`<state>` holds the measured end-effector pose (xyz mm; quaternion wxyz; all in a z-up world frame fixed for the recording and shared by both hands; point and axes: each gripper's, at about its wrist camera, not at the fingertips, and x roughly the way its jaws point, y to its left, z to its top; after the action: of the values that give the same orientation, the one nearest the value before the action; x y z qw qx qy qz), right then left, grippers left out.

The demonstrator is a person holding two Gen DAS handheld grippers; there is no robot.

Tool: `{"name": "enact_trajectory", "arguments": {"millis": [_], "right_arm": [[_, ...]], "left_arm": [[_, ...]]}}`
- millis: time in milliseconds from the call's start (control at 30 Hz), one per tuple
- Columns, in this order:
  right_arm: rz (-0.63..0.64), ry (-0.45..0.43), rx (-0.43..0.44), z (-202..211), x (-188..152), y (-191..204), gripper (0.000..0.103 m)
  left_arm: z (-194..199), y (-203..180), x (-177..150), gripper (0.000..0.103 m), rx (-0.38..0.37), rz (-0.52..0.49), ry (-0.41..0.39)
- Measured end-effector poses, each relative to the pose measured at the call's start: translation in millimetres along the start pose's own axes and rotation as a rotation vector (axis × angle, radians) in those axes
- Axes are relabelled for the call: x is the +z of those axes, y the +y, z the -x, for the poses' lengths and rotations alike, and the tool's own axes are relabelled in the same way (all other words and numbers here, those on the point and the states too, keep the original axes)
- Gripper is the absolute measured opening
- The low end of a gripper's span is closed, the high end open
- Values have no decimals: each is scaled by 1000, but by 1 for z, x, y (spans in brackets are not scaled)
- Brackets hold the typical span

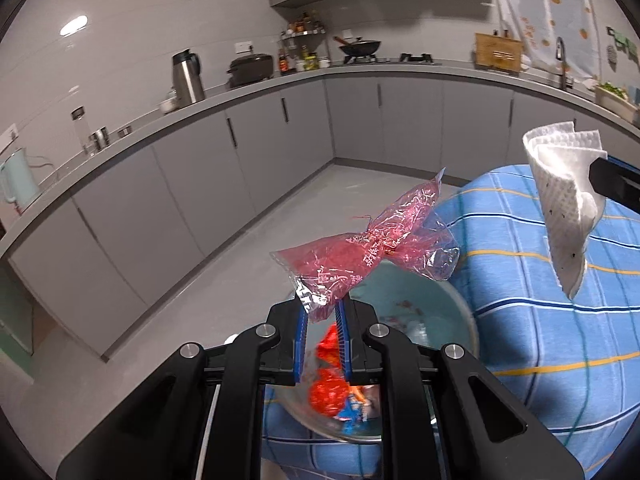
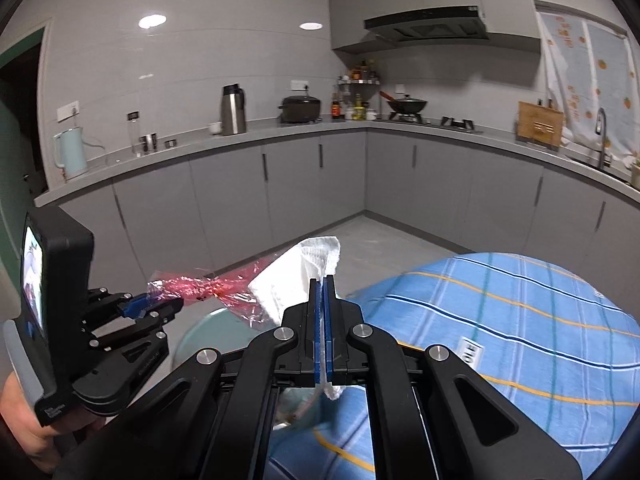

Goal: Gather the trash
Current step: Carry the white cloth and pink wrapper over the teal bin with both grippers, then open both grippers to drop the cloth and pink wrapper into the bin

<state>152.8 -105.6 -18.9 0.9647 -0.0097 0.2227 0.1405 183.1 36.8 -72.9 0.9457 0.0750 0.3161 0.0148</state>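
My left gripper (image 1: 322, 312) is shut on a crumpled red plastic wrapper (image 1: 368, 252) and holds it in the air above a pale green bowl (image 1: 460, 320) at the table's left edge. Red and blue wrappers (image 1: 332, 392) lie in the bowl. My right gripper (image 2: 324, 284) is shut on a white paper towel (image 2: 296, 276), held above the table. The towel (image 1: 564, 200) hangs at the right in the left wrist view. The left gripper (image 2: 156, 306) and red wrapper (image 2: 224, 286) show at the left in the right wrist view.
A round table with a blue plaid cloth (image 2: 500, 320) fills the lower right. Grey kitchen cabinets (image 2: 304, 184) and counter with a kettle (image 2: 72, 156), thermos (image 2: 233, 110) and wok (image 2: 406, 104) run along the back. Grey floor (image 1: 260, 256) lies between.
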Motion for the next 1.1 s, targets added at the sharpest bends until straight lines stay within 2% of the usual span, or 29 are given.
{"name": "enact_trajectory", "arguments": {"millis": [367,467,533,567,600,667,767,867,1033,1100], "right_arm": [[13,51,129,-43,-10,37,3],[15,80,139,-58,-18,40,5],[5,86,132,-63,-22,37,25],[1,92,131,-64,-24,35,29],[-4,97,124,-65,-25,32,29],[-12,99,117,-64,-28,28,29],[-29,89,101,-56,-28,21,31],[-34,58,76,-37,-27,18,36],[-28,13,40,-4,-28,18,38],[-34,-5,40,7,-28,19,45]], "left_arm": [[-16,20,-11,17,43,31,46],[-21,22,-14,25,51,34,58],[-24,25,-16,35,70,35,65],[-24,26,-16,48,77,38,63],[-24,26,-16,51,87,39,61],[-24,29,-18,52,93,45,65],[-20,32,-20,65,108,56,54],[-5,33,-20,74,102,71,27],[23,31,-24,78,90,80,-20],[34,29,-25,78,81,72,-37]]}}
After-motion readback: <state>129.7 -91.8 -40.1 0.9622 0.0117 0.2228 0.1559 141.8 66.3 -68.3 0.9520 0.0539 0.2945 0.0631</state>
